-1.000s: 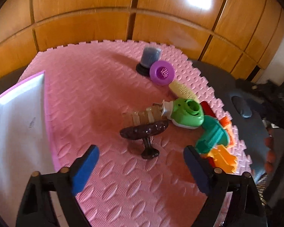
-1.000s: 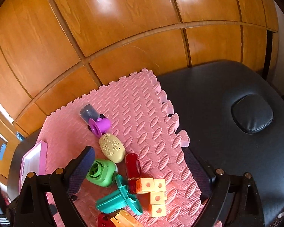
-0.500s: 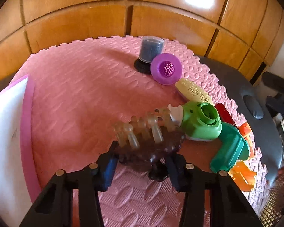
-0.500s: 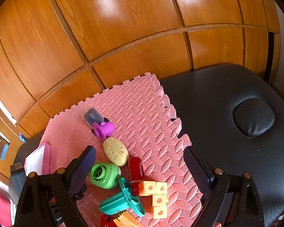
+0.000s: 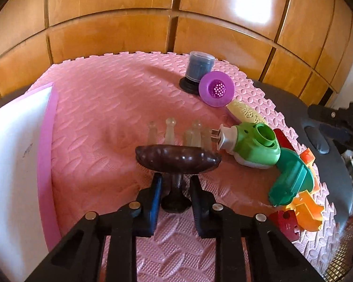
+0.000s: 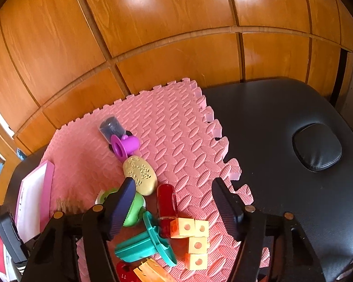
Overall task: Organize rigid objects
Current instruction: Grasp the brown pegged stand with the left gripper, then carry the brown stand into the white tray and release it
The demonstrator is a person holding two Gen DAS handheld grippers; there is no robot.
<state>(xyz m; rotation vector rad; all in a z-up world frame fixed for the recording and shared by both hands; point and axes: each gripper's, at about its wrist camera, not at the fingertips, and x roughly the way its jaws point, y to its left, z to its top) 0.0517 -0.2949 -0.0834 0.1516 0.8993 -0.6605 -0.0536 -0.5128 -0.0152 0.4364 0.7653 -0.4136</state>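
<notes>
A dark brown massager [image 5: 177, 158] with clear prongs lies on the pink foam mat [image 5: 110, 122]. My left gripper [image 5: 176, 183] is shut on its stem, just under the oval head. My right gripper [image 6: 174, 188] hovers over a pile of toys with its jaws closing and nothing pressed between the pads. Under it lie a red cylinder [image 6: 167, 202], orange cube blocks [image 6: 193, 235], a teal flanged piece [image 6: 143, 246] and a green plug-in device [image 6: 134, 209]. The left finger hides part of the green device.
A yellow oval block [image 6: 140, 175], a purple funnel [image 6: 124, 144] and a dark jar [image 6: 111, 127] lie farther back on the mat. A white board with a pink frame [image 5: 16, 152] stands at the left. The black padded table [image 6: 282, 164] extends right, wood panels behind.
My left gripper came down onto the brown massager and closed from wide open onto its stem. My right gripper's jaws narrowed while the hand stayed over the pile.
</notes>
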